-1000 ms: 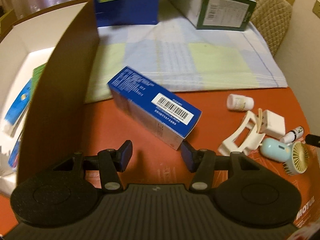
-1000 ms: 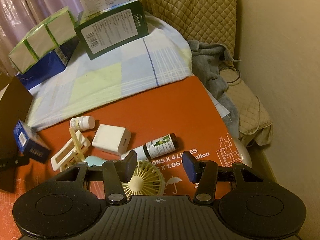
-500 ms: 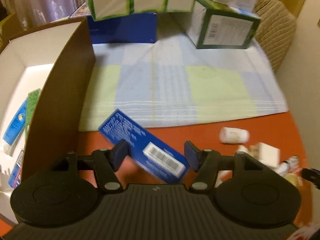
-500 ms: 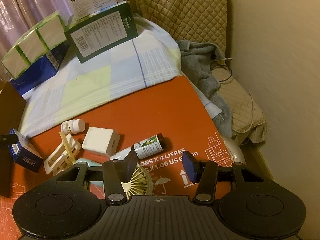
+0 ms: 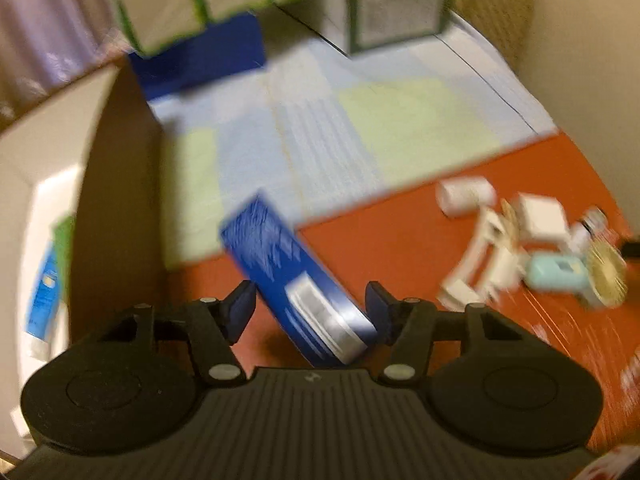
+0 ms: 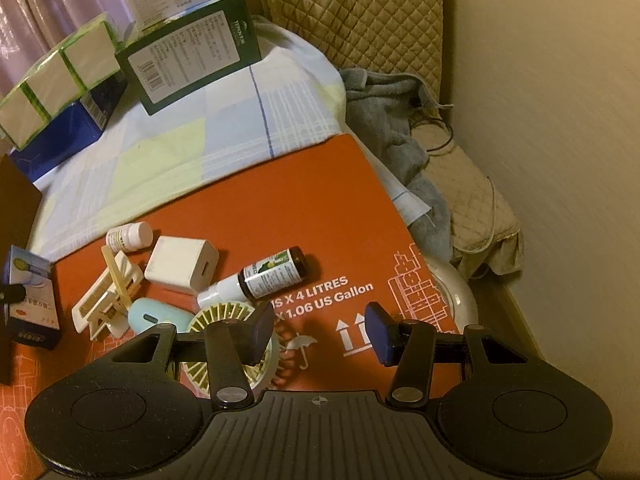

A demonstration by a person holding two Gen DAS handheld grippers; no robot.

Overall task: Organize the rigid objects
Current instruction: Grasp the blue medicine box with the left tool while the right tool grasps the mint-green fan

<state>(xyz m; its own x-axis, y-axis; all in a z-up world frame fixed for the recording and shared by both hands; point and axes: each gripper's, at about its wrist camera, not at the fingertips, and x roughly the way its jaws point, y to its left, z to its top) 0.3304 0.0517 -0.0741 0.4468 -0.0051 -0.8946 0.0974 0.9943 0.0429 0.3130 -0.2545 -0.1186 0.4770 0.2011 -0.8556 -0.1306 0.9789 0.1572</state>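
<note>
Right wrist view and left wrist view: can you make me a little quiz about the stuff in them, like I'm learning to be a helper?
1. True or false: the dark bottle stands upright.
2. The board under the small things is: A green, B orange-red, C black.
3. Which gripper has the blue box between its fingers?

Key:
1. False. It lies on its side.
2. B.
3. The left gripper. Its jaws are closing with the box between them.
</note>
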